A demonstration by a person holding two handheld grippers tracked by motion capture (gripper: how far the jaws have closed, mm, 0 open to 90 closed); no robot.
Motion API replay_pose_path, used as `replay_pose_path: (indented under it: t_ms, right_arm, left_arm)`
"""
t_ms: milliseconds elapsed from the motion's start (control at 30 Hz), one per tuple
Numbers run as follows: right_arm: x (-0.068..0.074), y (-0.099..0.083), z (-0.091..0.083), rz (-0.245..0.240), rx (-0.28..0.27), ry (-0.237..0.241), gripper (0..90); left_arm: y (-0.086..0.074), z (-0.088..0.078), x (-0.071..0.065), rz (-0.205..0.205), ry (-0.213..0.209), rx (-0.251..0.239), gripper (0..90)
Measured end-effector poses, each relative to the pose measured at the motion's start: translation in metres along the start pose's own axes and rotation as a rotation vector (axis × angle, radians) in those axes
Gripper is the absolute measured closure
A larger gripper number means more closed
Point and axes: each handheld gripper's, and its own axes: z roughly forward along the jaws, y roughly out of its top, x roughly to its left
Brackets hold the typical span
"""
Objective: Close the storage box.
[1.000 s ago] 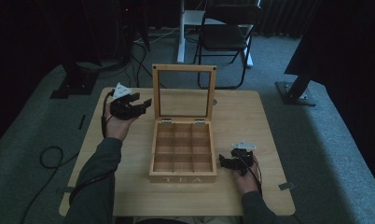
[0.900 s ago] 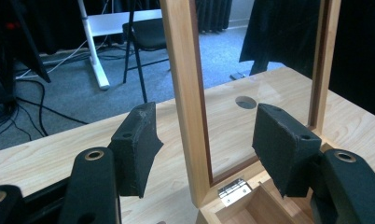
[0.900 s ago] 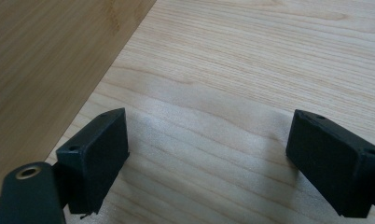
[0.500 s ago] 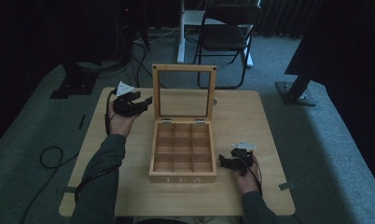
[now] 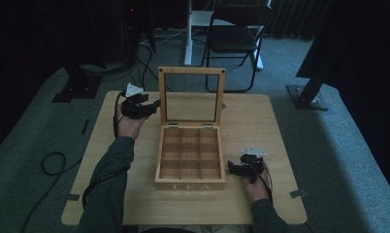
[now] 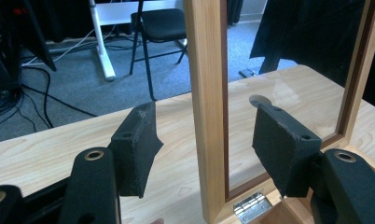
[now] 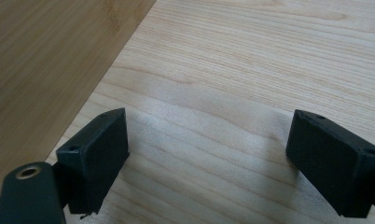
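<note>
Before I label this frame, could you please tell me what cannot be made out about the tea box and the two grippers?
- Tea box compartments: high view too dim to show whether anything lies inside.
- Lid top edge: cut off by the left gripper view's upper edge.
- Left gripper: open jaws straddle the lid's side rail; contact cannot be judged.
- Right gripper: open over bare table; height unclear.

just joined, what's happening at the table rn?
A person works a wooden tea box with two handheld grippers. Its glass-paned lid stands upright and open, and the compartments look empty. The left gripper is open, jaws straddling the lid frame's left side just above the hinge, not clamped. The right gripper is open over bare table beside the box.
</note>
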Motion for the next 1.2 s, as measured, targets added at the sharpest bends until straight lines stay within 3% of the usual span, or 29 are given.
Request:
replay_pose_path:
  t_ms: [467,600,967,1133,1200]
  right_arm:
    - [0.0,0.0,0.0,0.0,0.0,-0.001,12.4]
    - [0.0,0.0,0.0,0.001,0.0,0.0,12.4]
    - [0.0,0.0,0.0,0.001,0.0,0.0,12.4]
    - [0.0,0.0,0.0,0.001,0.0,0.0,12.4]
    - [0.0,0.0,0.0,0.001,0.0,0.0,12.4]
  left_arm:
    - [0.008,0.018,-0.005,0.003,0.001,0.028,41.0]
    - [0.007,0.031,-0.006,0.011,0.03,0.056,41.0]
    - [0.013,0.047,-0.009,-0.012,0.01,0.036,34.7]
    - [0.014,0.054,-0.007,-0.042,0.007,0.033,34.4]
    - [0.014,0.057,-0.009,-0.026,0.01,0.045,34.4]
